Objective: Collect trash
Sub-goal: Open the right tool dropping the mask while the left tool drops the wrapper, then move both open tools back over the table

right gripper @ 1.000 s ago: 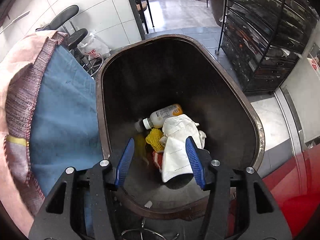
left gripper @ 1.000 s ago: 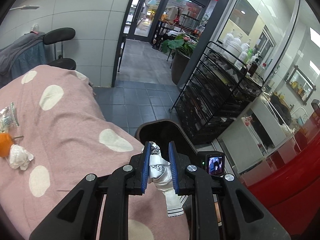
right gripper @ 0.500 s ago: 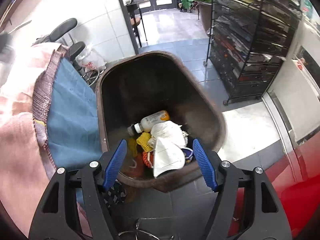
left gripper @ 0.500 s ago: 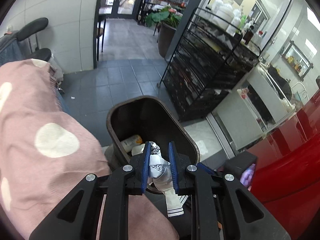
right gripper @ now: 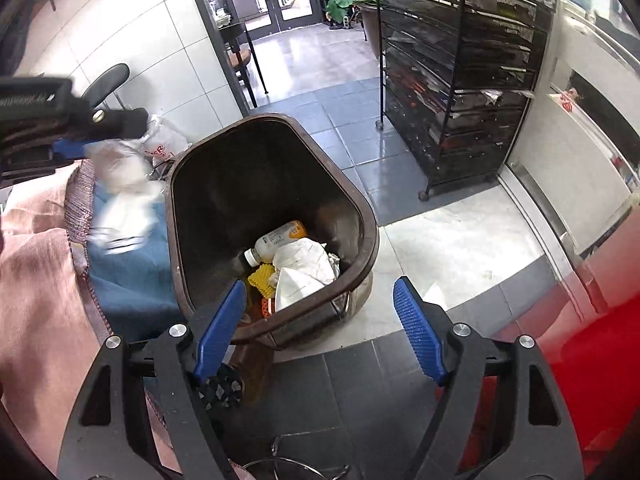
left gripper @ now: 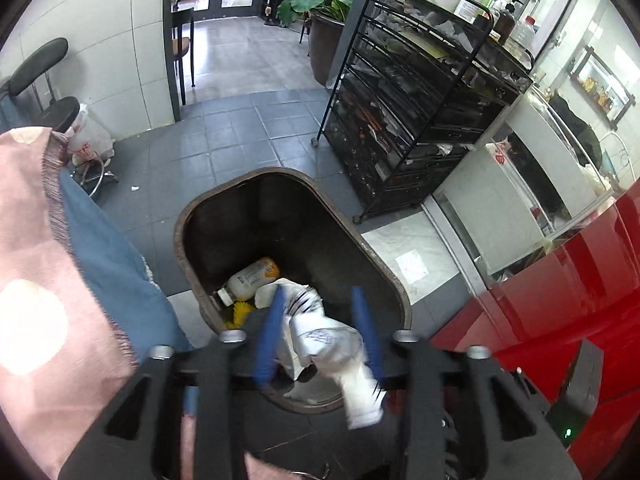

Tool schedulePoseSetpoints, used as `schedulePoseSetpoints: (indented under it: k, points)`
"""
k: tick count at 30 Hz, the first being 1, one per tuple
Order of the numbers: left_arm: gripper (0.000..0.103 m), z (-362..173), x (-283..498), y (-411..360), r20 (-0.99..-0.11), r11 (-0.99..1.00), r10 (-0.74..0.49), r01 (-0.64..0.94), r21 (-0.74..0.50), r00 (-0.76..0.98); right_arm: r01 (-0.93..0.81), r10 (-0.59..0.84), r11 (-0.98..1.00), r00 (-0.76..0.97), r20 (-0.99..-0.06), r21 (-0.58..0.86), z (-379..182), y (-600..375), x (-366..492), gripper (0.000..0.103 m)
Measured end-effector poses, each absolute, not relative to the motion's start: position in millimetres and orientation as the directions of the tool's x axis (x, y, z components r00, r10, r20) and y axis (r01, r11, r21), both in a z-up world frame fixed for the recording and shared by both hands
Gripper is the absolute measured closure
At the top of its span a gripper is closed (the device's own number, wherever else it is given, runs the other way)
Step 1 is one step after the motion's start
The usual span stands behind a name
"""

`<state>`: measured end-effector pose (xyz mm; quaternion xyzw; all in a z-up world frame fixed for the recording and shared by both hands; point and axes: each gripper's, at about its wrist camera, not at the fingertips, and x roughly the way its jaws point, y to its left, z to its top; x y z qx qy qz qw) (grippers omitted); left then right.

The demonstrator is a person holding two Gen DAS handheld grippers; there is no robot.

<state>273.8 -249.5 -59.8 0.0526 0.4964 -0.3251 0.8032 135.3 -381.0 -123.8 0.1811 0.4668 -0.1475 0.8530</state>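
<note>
A dark brown trash bin (left gripper: 280,171) stands on the floor, holding a plastic bottle (left gripper: 252,276), white papers and a yellow scrap. My left gripper (left gripper: 318,320) hovers over the bin's near rim and its jaws are opening. A crumpled white wrapper (left gripper: 332,344), blurred, slips down between the blue pads, no longer pinched. In the right wrist view the same wrapper (right gripper: 120,200) drops below the left gripper's finger (right gripper: 116,118), beside the bin (right gripper: 370,216). My right gripper (right gripper: 320,320) hangs above the bin's near side, its jaws opening wide with nothing between them.
A pink polka-dot cloth (left gripper: 40,300) with a blue underside drapes at the left. To the right of the bin stands a black wire rack (left gripper: 420,100), and a red glossy surface (left gripper: 580,300) fills the right. A stool (left gripper: 52,108) and plastic bag (left gripper: 88,140) sit by the wall.
My left gripper travelled from over the pink cloth to above the bin, tipped down and opened, releasing the wrapper. My right gripper drew back and up from the bin, its jaws widening.
</note>
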Motion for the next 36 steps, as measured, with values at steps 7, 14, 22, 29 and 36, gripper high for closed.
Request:
schedulePoseSetpoints:
  k: [7,14,22,29,36]
  points:
    - [0.016,-60,271,-250,-0.804,0.775,-0.496,0.584,-0.241,0.328,0.41,-0.07,0.894,0.525,-0.848,0.18,-123,-380,135,0.027]
    - [0.012,-52,269,-248,-0.792,0.768,-0.509,0.592,-0.243,0.336,0.407,-0.066,0.895,0.526,-0.848,0.183,-122,-379,134,0.025]
    - [0.007,-31,256,-232,-0.758,0.765,-0.535,0.594,-0.248,0.373,0.404,-0.064,0.896,0.53,-0.846,0.185,-117,-376,133,0.024]
    - [0.006,-14,241,-204,-0.748,0.77,-0.534,0.592,-0.237,0.395,0.379,-0.057,0.906,0.547,-0.835,0.187,-104,-365,136,0.023]
    - [0.006,5,224,-152,-0.714,0.817,-0.494,0.546,-0.185,0.497,0.306,-0.005,0.925,0.6,-0.8,0.224,-77,-340,148,0.023]
